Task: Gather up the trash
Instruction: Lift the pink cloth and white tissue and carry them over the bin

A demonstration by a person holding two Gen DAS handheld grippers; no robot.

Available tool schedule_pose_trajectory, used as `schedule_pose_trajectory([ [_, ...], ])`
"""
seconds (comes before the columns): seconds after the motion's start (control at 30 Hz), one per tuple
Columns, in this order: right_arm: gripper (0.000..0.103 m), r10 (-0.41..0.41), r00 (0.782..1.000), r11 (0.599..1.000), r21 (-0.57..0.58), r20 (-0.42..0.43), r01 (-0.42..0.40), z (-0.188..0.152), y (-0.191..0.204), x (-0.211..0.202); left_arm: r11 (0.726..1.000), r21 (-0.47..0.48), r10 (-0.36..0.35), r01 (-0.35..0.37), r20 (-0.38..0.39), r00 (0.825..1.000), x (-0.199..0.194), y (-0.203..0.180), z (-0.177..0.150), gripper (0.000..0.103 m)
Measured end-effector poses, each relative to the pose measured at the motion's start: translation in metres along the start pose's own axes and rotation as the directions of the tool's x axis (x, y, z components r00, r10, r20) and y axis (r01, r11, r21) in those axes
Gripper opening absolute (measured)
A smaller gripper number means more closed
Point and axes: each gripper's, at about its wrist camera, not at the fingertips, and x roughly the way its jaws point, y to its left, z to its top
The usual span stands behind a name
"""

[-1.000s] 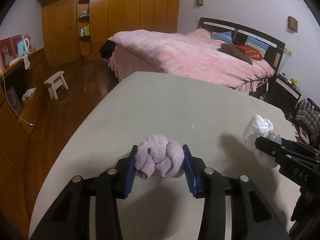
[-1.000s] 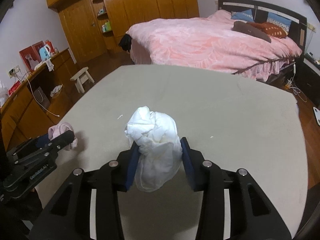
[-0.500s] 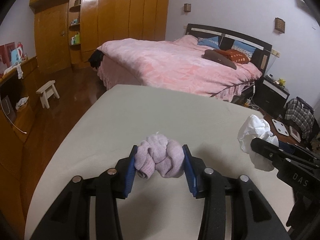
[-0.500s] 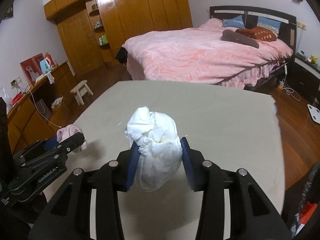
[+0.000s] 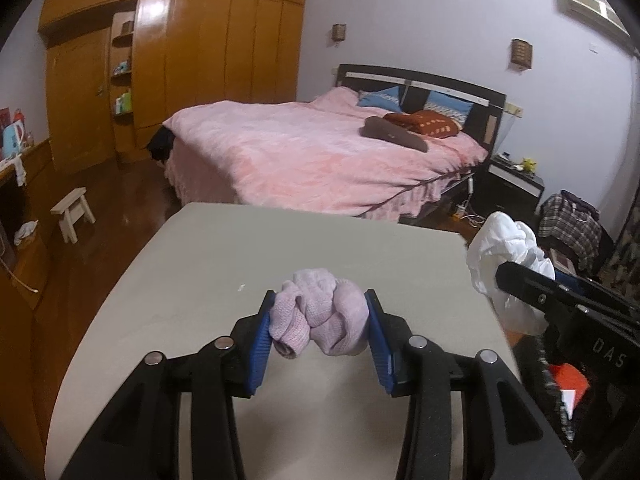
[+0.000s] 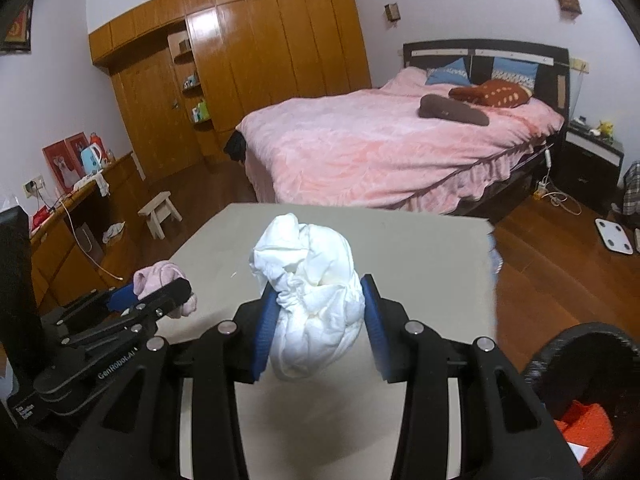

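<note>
My left gripper (image 5: 318, 326) is shut on a crumpled pink cloth wad (image 5: 320, 320) and holds it above the beige table (image 5: 280, 240). My right gripper (image 6: 316, 312) is shut on a crumpled white wad (image 6: 312, 280), also above the table (image 6: 420, 248). In the left wrist view the right gripper and its white wad (image 5: 504, 256) show at the right edge. In the right wrist view the left gripper and its pink wad (image 6: 156, 280) show at the left. A dark bin (image 6: 584, 364) with red trash inside (image 6: 584, 420) sits at the lower right.
A pink bed (image 5: 320, 152) stands beyond the table. A wooden wardrobe (image 5: 180, 60) lines the far wall. A small white stool (image 5: 72, 212) is on the wood floor at left. A scale (image 6: 614, 236) lies on the floor at right.
Both grippers have risen and drawn back with their wads; the table looks smaller and farther, and the bin has come into view at the lower right.
</note>
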Motion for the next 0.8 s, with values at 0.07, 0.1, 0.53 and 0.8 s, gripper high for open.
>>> schedule_pose_trajectory([
  [0.07, 0.039, -0.008, 1.0, 1.0, 0.004, 0.019, 0.008, 0.002, -0.006, -0.014, 1.0, 0.011, -0.016, 0.015, 0.006, 1.0, -0.006, -0.011, 0.001, 0.043],
  [0.1, 0.039, -0.01, 1.0, 1.0, 0.007, 0.024, 0.01, 0.002, -0.008, -0.019, 1.0, 0.018, -0.022, 0.022, 0.01, 1.0, -0.009, -0.017, 0.002, 0.043],
  [0.53, 0.039, -0.073, 0.991, 0.997, 0.033, 0.109, 0.07, -0.002, -0.05, -0.097, 0.99, 0.093, -0.114, 0.109, 0.053, 0.992, -0.045, -0.091, 0.006, 0.043],
  [0.8, 0.039, -0.134, 0.983, 0.991, 0.041, 0.129, 0.129, -0.015, -0.072, -0.141, 0.978, 0.129, -0.171, 0.161, 0.074, 0.982, -0.064, -0.13, 0.007, 0.043],
])
